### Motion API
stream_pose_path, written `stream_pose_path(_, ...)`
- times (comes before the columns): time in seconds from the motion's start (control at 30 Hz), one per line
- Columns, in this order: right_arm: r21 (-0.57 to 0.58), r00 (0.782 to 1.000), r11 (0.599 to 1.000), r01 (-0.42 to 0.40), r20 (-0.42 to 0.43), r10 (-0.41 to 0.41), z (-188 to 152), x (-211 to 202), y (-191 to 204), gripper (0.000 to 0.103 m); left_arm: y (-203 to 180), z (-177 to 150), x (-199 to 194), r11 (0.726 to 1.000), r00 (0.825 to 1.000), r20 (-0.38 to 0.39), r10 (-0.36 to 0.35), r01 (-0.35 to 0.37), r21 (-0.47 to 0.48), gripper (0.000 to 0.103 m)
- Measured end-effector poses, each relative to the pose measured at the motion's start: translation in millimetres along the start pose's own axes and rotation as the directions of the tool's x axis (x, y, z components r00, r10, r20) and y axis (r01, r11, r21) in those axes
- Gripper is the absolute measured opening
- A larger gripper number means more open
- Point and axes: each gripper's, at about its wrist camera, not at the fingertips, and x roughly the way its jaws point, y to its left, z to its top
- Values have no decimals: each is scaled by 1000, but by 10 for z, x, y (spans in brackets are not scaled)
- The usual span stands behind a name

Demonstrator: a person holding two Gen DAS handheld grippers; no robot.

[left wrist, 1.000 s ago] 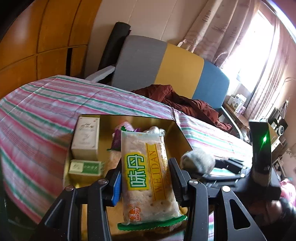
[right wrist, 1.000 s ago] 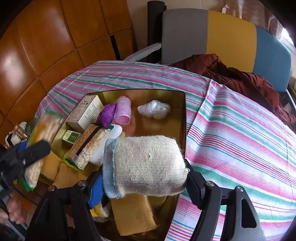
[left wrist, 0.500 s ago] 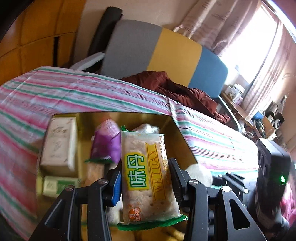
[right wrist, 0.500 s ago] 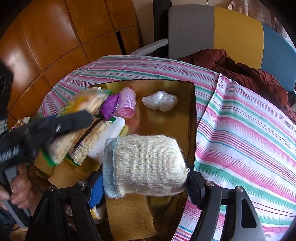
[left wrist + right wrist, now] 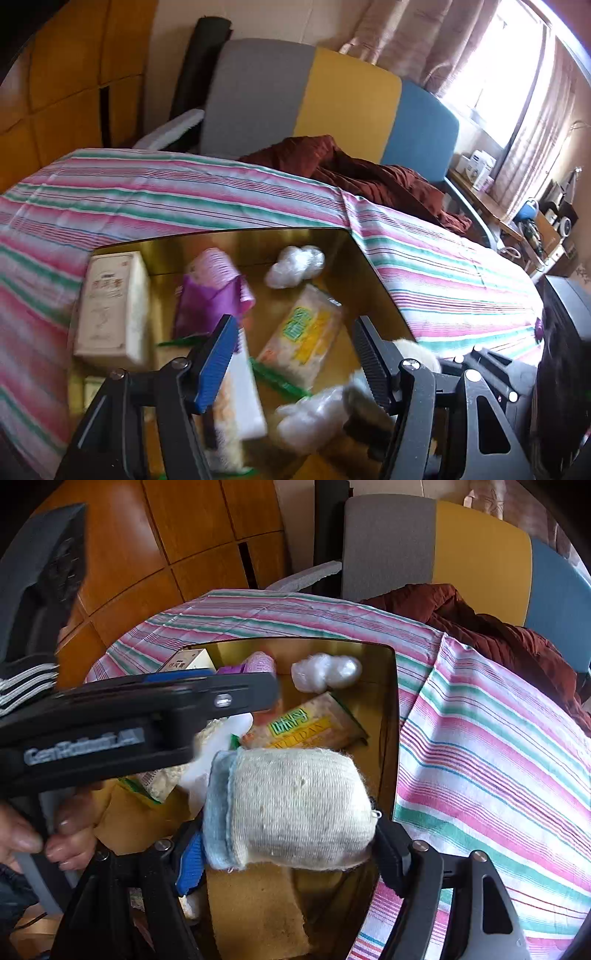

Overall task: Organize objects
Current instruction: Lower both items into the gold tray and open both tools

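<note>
My right tongs [image 5: 291, 853] pinch a coarse knitted sock roll [image 5: 295, 808]. The tray [image 5: 365, 269] looks glossy gold; the tablecloth [image 5: 491, 738] is striped woven cloth.

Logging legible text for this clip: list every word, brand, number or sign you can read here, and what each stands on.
"WEIDAN": yellow band on the cracker packet lying in the gold tray.
Green Chinese characters above it on the packet: blurred, not readable for certain.
Raised lettering, seemingly "GenRobot.AI": side of the left gripper, seen from the right wrist; motion-blurred.
Print on the white box: too blurred.
Knitted roll in the right gripper: no text.
</note>
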Motion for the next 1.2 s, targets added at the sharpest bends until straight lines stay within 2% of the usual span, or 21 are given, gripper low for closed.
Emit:
stream_pose_path(0.23,-1,1000,1000,18,-10,-18,15,25,40,83,151,-255,-223,997,998,-6,55,-55,-50,65)
stream_pose_path(0.6,33,999,999,43,10,-43,-26,-152,58,83,271,-511,-554,984,987,29,158,-154,-91,68)
stream_pose_path(0.83,81,996,994,75,48,-79,-94,-336,65,84,190,-625,-764,969,967,74,242,-237,-73,79)
stream_pose_path(1.0,95,992,990,101,63,-108,-169,-420,132,84,161,-677,-885,961,958,96,270,-262,-90,85)
stream_pose_path(1.2,111,987,985,131,79,-140,-295,-513,206,84,102,-749,-1010,951,946,120,302,-290,-110,96)
